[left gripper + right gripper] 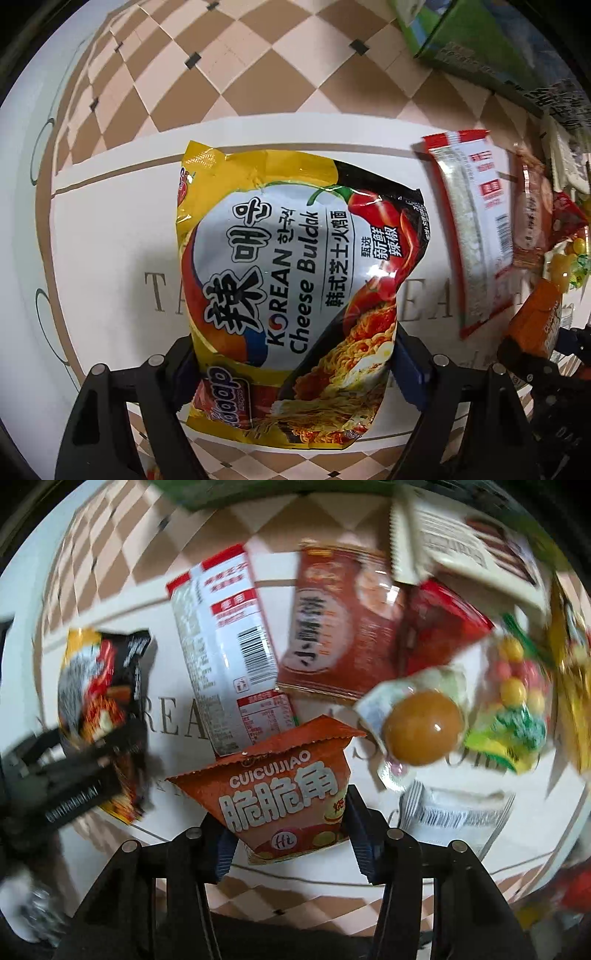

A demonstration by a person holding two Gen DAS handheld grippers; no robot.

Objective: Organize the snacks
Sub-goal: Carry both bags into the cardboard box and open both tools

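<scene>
Left tool (295,369) has the yellow noodle pack (295,273) sitting between its jaws, blue pads right against both edges, so it's gripping it over the table (110,229). Right tool (291,834) is pinched on the orange chip bag (284,797), lifted, with the red-and-white packet (229,642) and the other snacks lying farther back.

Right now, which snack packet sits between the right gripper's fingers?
The orange Cuicuijiao packet, wedged between the right gripper's blue fingers. The white-and-red barcode packet and brown-red packet lie beyond it.
</scene>
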